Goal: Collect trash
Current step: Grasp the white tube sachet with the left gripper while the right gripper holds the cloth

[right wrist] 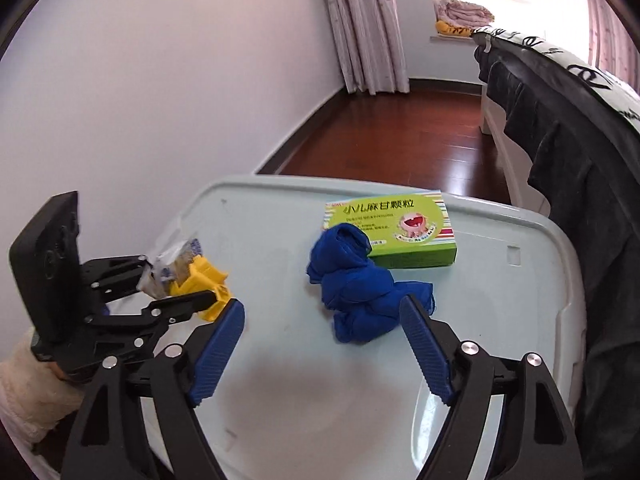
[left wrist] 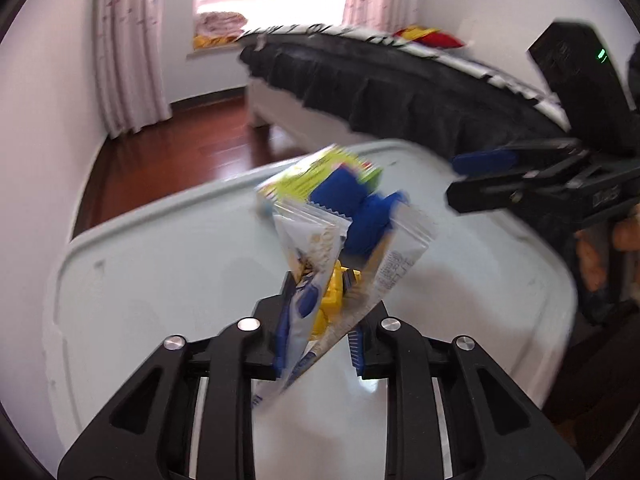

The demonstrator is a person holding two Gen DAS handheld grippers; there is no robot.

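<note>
**Colours on the pale lid**

The box (right wrist: 394, 232) is lime green with striped edges (rainbow stripes). The crumpled cloth (right wrist: 360, 296) is deep blue. The wrapper (left wrist: 316, 264) is white with blue print, beside a yellow block (right wrist: 202, 282). The lid (right wrist: 500, 300) is pale blue-grey.

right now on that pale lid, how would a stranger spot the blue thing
Find the pale plastic lid beside the bed. Near its middle, a green box lies flat; the blue cloth is bunched up against its near edge. It is the only soft, crumpled item, solid deep blue.
</note>
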